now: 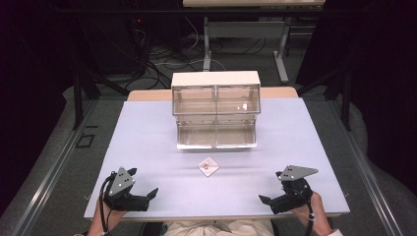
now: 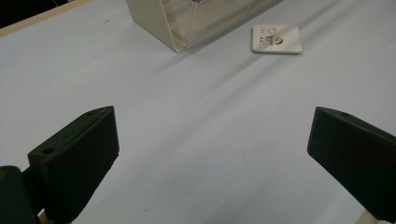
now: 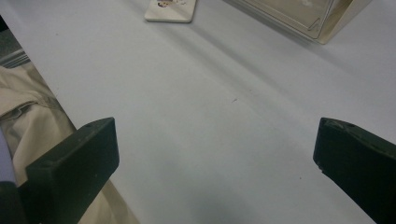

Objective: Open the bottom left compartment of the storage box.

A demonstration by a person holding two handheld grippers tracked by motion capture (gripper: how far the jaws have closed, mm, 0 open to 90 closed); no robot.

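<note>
Left gripper [image 1: 153, 192] and right gripper [image 1: 263, 199]: jaws wide, nothing held. Small square white picture card [image 1: 208, 166] lies flat between them, ahead; clear plastic four-compartment drawer box [image 1: 216, 109] beyond it.

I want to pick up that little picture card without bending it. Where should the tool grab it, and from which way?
The little picture card lies flat on the table, in front of the clear drawer box, turned like a diamond. Probably best to come straight down from above and pinch two opposite edges, since no side sticks up. Both the left tool and the right tool are open and about equally near.
</note>
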